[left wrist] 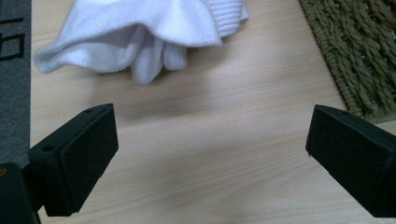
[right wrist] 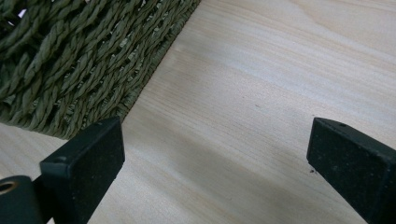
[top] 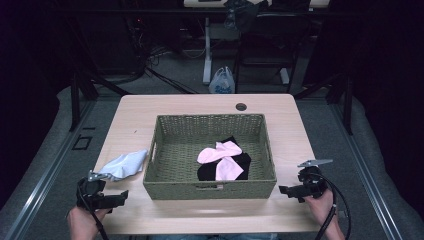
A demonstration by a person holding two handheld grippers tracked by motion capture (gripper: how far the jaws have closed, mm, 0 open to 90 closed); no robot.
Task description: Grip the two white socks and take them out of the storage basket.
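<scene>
A green woven basket stands in the middle of the wooden table. Inside it lie pink cloth pieces on top of a black one. A crumpled white cloth lies on the table left of the basket. My left gripper is at the front left corner, open and holding nothing; in the left gripper view the white cloth lies ahead of the jaws and the basket is at the right. My right gripper is open over bare wood, beside the basket's corner.
A round cable hole is in the table's far edge. On the floor behind stand a white plastic bag and a desk's legs. Grey floor shows past the table's left edge.
</scene>
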